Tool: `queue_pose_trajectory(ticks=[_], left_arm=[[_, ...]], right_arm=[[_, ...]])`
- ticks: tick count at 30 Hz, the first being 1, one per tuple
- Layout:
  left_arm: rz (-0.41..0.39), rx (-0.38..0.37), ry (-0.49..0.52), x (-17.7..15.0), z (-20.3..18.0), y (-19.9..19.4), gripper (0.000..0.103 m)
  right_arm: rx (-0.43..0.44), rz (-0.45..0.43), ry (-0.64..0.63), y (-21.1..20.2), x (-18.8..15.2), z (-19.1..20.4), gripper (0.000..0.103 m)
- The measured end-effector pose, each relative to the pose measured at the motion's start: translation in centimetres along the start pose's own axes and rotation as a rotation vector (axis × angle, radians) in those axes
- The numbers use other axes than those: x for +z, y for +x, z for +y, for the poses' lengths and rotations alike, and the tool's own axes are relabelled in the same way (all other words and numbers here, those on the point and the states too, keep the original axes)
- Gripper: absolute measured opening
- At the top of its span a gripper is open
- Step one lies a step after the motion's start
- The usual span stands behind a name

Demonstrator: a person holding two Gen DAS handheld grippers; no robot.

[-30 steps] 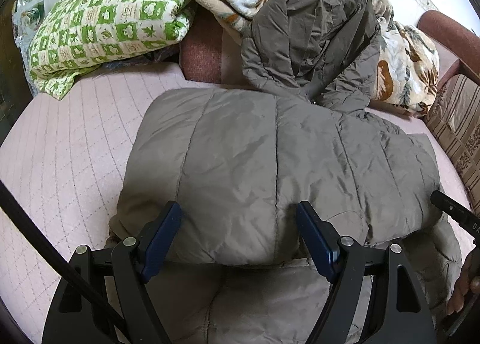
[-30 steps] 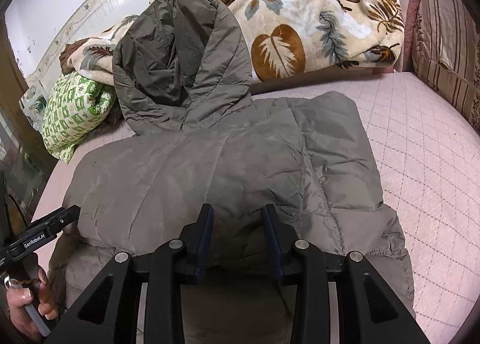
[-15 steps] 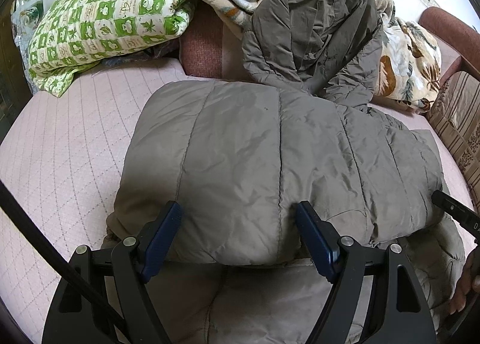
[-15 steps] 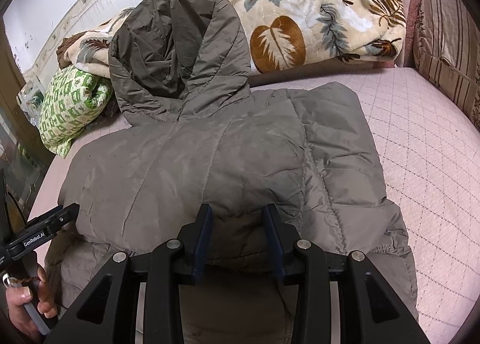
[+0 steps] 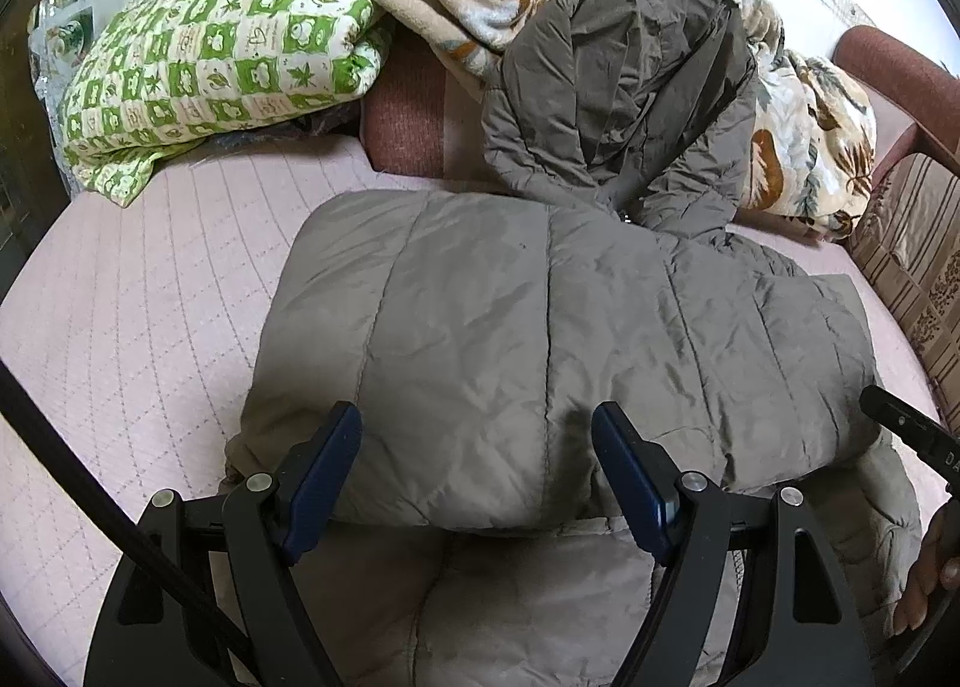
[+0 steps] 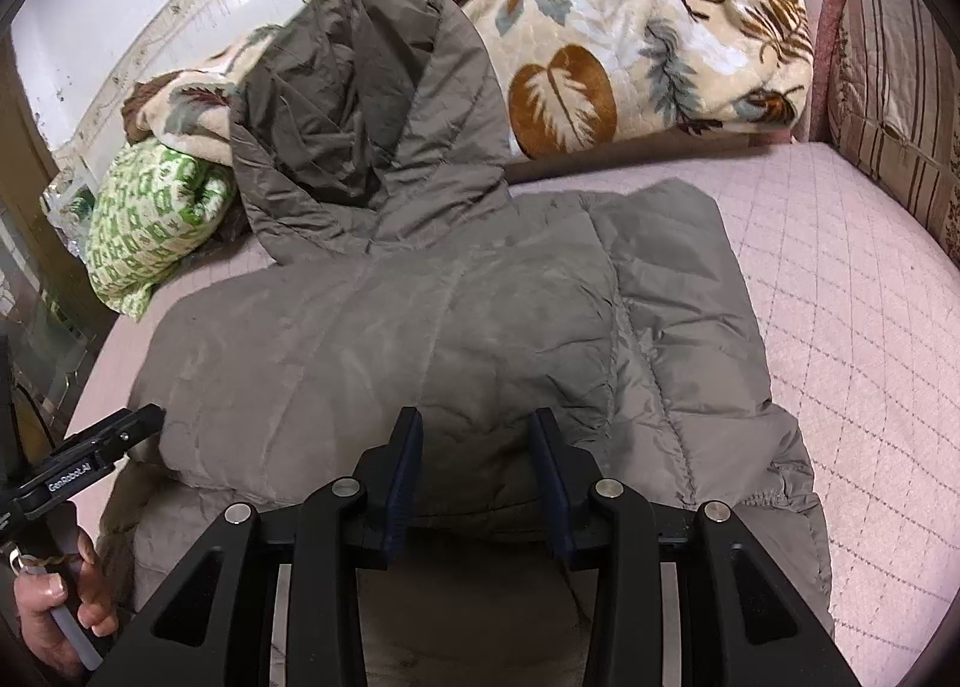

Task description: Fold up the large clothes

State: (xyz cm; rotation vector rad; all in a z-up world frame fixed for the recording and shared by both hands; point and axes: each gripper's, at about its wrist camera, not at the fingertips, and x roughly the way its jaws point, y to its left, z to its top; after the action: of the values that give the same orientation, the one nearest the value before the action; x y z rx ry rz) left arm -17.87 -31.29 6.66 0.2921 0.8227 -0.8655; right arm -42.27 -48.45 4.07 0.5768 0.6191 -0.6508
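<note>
A grey-brown padded hooded jacket (image 5: 540, 339) lies on the pink quilted bed, its lower part folded up over its body. Its hood (image 5: 624, 87) rests against the bedding at the back. My left gripper (image 5: 477, 447) is wide open, its fingers just above the near folded edge. In the right wrist view the jacket (image 6: 456, 339) fills the middle and the hood (image 6: 366, 105) stands up behind. My right gripper (image 6: 474, 441) is partly open over the jacket's near edge; a fold of fabric sits between its fingers, which do not pinch it.
A green-and-white checked pillow (image 5: 210, 63) and a leaf-patterned blanket (image 6: 648, 45) lie at the back. A striped cushion (image 6: 900, 105) stands at the right. The pink mattress (image 6: 852, 291) lies bare to the right and to the left in the left wrist view (image 5: 132, 291).
Both grippers have drawn back slightly toward me and the views have tilted down a little. The jacket has not moved. The jaws keep the same width.
</note>
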Motion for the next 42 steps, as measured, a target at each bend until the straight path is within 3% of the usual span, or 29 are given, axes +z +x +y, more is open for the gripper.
queue_pose_trajectory(ticks=[4, 12, 22, 29, 42], left_arm=[[0.002, -0.001, 0.001, 0.1, 0.0, 0.0, 0.078], [0.046, 0.006, 0.013, -0.5, -0.1, 1.2, 0.078], [0.005, 0.001, -0.005, 0.0, 0.1, 0.1, 0.078], [0.051, 0.005, 0.009, -0.5, 0.1, 1.3, 0.078], [0.013, -0.022, -0.019, 0.4, 0.4, -0.8, 0.078]], right_arm=[[-0.007, -0.024, -0.036, -0.5, 0.0, 0.7, 0.040], [-0.017, 0.027, -0.012, 0.7, -0.3, 0.1, 0.041], [-0.010, 0.000, -0.011, 0.0, -0.1, 0.2, 0.041], [-0.016, 0.012, -0.013, 0.4, -0.2, 0.2, 0.041], [0.015, -0.017, 0.022, -1.4, 0.0, -0.6, 0.042]])
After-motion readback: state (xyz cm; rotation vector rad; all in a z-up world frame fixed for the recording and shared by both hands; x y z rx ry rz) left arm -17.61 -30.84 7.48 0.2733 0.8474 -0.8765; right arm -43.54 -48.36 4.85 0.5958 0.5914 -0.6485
